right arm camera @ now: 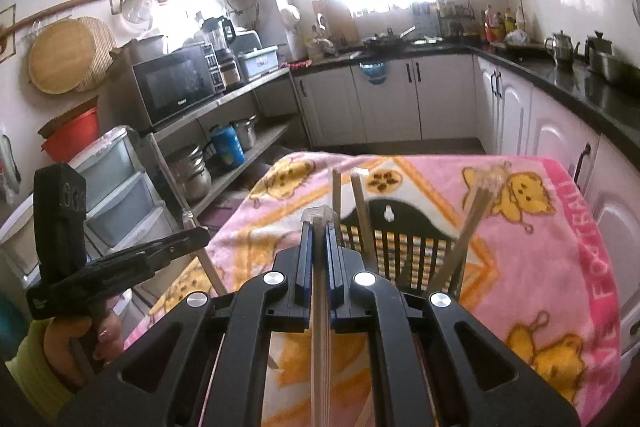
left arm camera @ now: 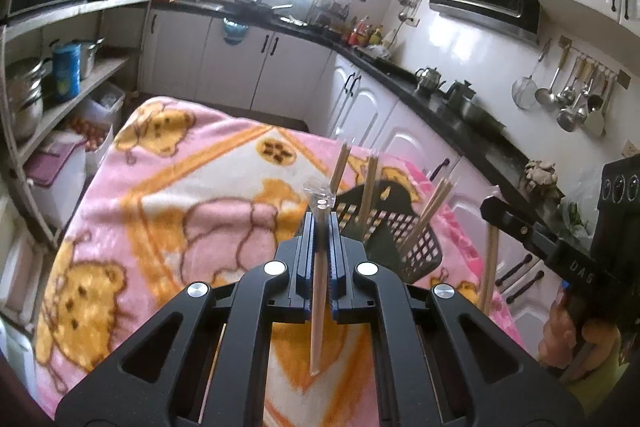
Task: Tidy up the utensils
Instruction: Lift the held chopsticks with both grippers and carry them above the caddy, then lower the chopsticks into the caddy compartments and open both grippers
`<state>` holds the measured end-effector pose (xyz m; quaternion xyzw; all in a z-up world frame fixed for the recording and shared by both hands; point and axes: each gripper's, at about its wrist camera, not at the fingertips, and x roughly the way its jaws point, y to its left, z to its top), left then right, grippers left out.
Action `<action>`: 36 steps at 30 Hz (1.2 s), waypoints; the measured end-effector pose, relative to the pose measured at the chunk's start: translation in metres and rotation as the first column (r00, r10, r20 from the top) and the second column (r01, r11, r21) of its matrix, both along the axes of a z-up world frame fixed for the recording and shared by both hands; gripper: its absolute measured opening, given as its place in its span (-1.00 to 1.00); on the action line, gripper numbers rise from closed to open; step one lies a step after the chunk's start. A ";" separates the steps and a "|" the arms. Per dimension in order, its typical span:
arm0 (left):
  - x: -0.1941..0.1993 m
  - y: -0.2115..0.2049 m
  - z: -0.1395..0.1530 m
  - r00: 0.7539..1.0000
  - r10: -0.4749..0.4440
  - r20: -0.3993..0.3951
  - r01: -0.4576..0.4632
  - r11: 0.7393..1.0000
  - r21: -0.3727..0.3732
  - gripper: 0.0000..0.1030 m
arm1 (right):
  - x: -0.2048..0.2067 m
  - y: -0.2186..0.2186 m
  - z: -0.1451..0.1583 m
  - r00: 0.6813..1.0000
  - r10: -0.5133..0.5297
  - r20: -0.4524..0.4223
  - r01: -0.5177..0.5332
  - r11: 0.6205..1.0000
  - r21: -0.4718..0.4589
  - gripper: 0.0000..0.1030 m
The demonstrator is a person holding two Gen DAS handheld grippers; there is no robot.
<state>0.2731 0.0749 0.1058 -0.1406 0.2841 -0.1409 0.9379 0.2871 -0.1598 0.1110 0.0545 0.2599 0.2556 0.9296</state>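
Left gripper (left arm camera: 321, 223), right gripper (right arm camera: 319, 227) angled down, each clamping chopsticks (left arm camera: 319, 307)

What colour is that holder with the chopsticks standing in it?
Black, a grid-walled holder; the right wrist view shows it best.

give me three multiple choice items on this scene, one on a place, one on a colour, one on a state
1. Where does the black basket stand?
A. on the blanket
B. on the counter
C. on the shelf

2. What is the main colour of the blanket?
A. blue
B. pink
C. green

3. How are the left tongs?
A. wide open, nothing between them
B. shut on a chopstick
C. out of view

Key: 1 A, the basket sits on the blanket; 2 B, pink with yellow bears; 3 B, the pads clamp the wooden chopstick.
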 end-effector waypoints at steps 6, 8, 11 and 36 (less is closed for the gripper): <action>0.018 -0.002 0.023 0.999 -0.009 0.050 0.010 1.000 -0.021 -0.98 | 0.011 0.000 0.016 0.999 -0.016 0.033 0.015 1.000 0.019 -0.88; 0.024 -0.003 0.032 0.998 -0.009 0.068 0.011 1.000 -0.028 -0.98 | 0.016 0.000 0.020 0.998 -0.030 0.047 0.029 0.999 0.025 -0.88; 0.032 -0.004 0.043 0.995 0.003 0.101 0.001 0.999 -0.037 -0.98 | 0.021 -0.002 0.028 0.996 -0.048 0.075 0.045 0.998 0.036 -0.88; 0.072 -0.034 0.043 0.976 0.038 0.215 -0.046 0.998 0.031 -0.98 | 0.087 -0.023 0.032 0.921 -0.189 0.341 0.170 0.982 0.086 -0.88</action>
